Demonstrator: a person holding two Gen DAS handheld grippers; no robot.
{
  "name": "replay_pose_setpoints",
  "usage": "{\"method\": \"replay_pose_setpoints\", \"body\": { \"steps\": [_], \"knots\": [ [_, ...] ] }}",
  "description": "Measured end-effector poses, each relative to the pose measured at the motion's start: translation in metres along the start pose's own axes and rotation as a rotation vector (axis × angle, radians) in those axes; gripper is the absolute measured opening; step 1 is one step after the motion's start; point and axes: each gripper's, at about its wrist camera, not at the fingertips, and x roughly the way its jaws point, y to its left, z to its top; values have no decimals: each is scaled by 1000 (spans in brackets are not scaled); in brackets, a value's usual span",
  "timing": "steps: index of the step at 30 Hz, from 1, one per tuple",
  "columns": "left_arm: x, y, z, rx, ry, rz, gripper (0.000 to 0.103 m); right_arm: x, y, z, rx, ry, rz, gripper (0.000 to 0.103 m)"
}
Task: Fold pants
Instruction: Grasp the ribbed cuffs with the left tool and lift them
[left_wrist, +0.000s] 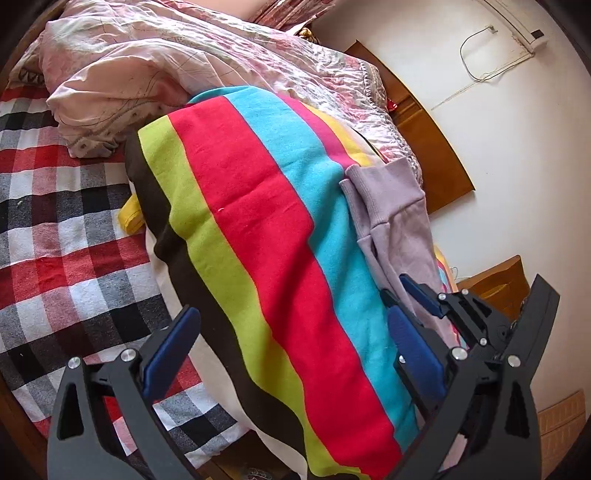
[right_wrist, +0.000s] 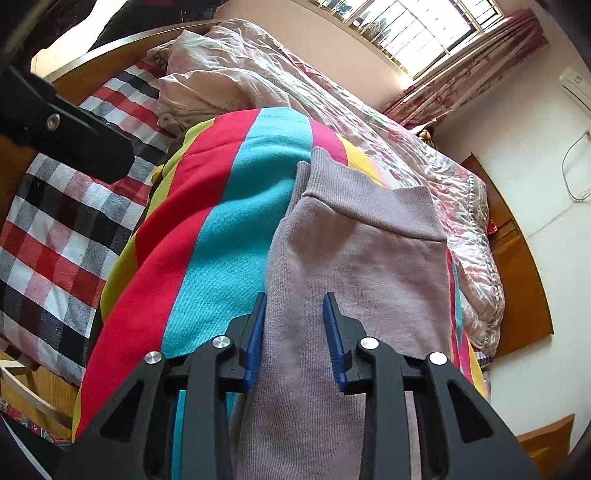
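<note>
Lilac sweatpants (right_wrist: 354, 266) lie lengthwise on a striped fleece blanket (right_wrist: 221, 229), ribbed cuffs at the far end. They also show at the right of the left wrist view (left_wrist: 391, 221). My right gripper (right_wrist: 294, 306) is open, its blue fingers (right_wrist: 256, 332) astride the pants, low over the fabric; whether they touch it I cannot tell. My left gripper (left_wrist: 291, 325) is wide open above the blanket (left_wrist: 258, 240), to the left of the pants. The right gripper (left_wrist: 417, 295) also appears there, on the pants. The left gripper's black finger (right_wrist: 74, 136) shows at the upper left of the right wrist view.
A red, black and white checked sheet (left_wrist: 55, 229) covers the bed on the left. A crumpled pink quilt (left_wrist: 166, 62) lies beyond the blanket. A wooden headboard (left_wrist: 436, 140) and white wall stand at right. A window with curtains (right_wrist: 461, 55) is at the far end.
</note>
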Motion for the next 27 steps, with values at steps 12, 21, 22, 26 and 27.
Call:
{"method": "replay_pose_setpoints", "body": {
  "steps": [12,21,22,26,27],
  "knots": [
    [111,-43,57,-167,283,-456,98,-25,-20,-5,181,-117,-53,7],
    [163,-46,67,-238,361,-558,44,-37,-47,-21,310,-83,201,47],
    [162,-45,67,-232,355,-564,42,-45,-57,-31,374,-101,234,59],
    [164,-37,63,-206,346,-554,20,-54,-112,-95,651,-47,316,60],
    [163,-36,62,-201,340,-562,19,-53,-123,-113,696,-17,288,60]
  ]
}}
